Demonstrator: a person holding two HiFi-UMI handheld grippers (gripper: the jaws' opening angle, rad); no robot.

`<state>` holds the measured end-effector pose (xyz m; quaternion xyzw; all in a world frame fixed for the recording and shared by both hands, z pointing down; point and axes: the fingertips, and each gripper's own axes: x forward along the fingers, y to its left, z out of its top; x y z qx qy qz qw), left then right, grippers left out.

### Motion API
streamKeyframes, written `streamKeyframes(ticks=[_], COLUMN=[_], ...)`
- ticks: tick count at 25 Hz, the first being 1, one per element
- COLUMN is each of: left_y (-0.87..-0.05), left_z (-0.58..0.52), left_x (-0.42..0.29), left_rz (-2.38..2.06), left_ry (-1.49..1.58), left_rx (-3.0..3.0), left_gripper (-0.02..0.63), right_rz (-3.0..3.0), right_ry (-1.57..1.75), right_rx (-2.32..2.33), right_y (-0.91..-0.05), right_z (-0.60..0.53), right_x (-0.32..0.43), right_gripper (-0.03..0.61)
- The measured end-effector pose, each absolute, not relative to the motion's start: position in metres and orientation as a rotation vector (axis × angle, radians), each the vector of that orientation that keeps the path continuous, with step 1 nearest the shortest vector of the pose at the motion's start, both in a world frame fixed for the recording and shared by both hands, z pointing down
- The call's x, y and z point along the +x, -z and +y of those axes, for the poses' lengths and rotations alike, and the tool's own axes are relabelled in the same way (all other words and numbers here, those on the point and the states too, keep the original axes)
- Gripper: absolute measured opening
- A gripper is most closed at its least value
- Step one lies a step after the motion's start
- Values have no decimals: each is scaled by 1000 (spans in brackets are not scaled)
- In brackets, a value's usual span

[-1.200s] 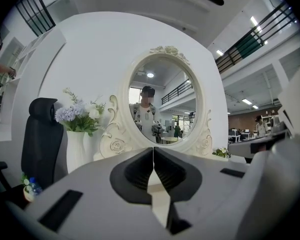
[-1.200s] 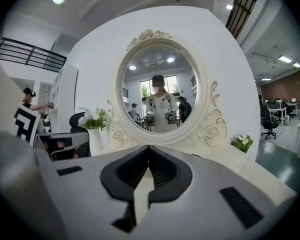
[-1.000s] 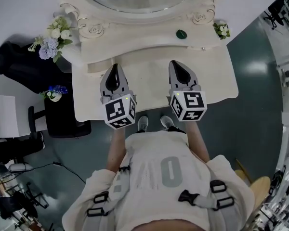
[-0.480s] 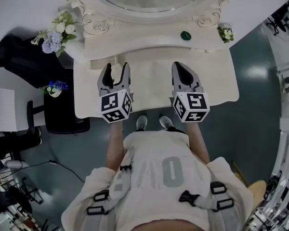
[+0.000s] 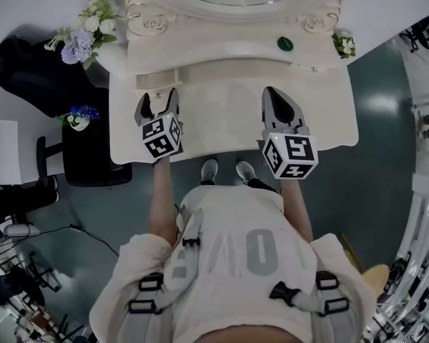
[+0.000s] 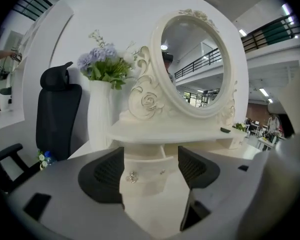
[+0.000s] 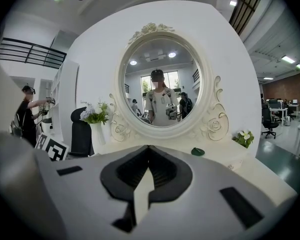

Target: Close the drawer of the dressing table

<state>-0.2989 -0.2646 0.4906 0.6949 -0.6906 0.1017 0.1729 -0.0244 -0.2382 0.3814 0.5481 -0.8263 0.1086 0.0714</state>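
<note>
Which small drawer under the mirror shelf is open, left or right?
The left drawer: its front juts out over the tabletop, while the right drawer sits flush under the shelf.

The dressing table (image 5: pixel 229 116) below the mirror (image 7: pixel 140 79) looks like painted wood, cream and satin-smooth, with carved roses (image 6: pixel 149 102) beside the glossy glass. Its drawer (image 6: pixel 147 183) carries a small shiny metal knob (image 6: pixel 132 177). The left gripper (image 6: pixel 151 153) is matt grey plastic with black ribbed pads (image 6: pixel 109 173). The floor (image 5: pixel 382 91) right of the mirror gleams.
</note>
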Motion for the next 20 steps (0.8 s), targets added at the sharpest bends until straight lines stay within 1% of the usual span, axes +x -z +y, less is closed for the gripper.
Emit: streamKeyframes(ticks=[7, 10, 14, 16, 19, 20], left_y=[-543, -558, -569, -572, -575, -576], left_z=[-269, -271, -273, -273, -272, -272], left_x=[-326, -331, -334, -336, -338, -337], left_rz=[-1925, -1915, -1894, -1885, -1872, -1867], left_ry=[-398, -469, -527, -541, -546, -549], left_rx=[1867, 1849, 1840, 1833, 1823, 1828], left_gripper=[319, 307, 242, 221, 161, 154], right_rz=[-2437, -2427, -2413, -2410, -2406, -2405], right_ry=[-332, -335, -341, -345, -341, -339], right_rx=[1652, 1656, 1650, 1644, 1635, 1633], right_y=[-388, -391, -395, -396, -397, -397], right_z=[-234, -233, -229, -227, -227, -227], right_x=[-20, -19, -20, -22, -24, -25], right_gripper=[8, 8, 8, 8, 8, 8])
